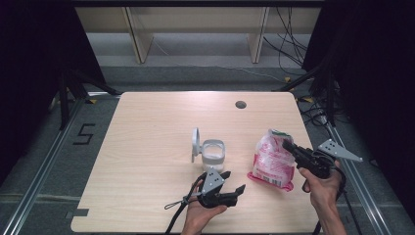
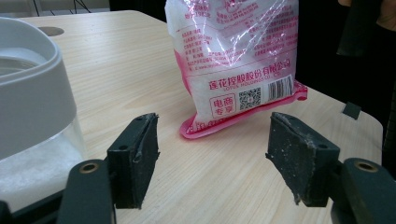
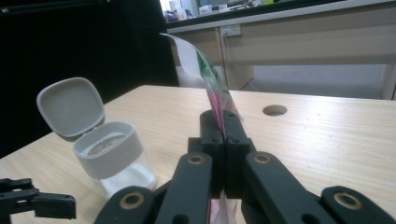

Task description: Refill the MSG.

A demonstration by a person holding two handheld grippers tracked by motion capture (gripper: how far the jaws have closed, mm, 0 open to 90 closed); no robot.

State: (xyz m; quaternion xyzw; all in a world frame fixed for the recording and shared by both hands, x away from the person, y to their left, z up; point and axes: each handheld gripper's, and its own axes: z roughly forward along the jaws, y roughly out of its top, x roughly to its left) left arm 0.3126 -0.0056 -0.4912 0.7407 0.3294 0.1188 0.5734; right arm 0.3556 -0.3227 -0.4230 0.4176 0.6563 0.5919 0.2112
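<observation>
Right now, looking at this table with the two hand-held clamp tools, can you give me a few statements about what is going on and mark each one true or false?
1. The right gripper is clamped on the plastic bag. True.
2. The left gripper is holding the container. False: its jaws stand open with nothing between them, and the container sits beside it on the table.
3. The container's lid is flipped open. True.
4. The bag lies on the left half of the table. False: it is on the right side of the table, to the right of the container.
5. The bag carries pink printing and a barcode. True.
</observation>
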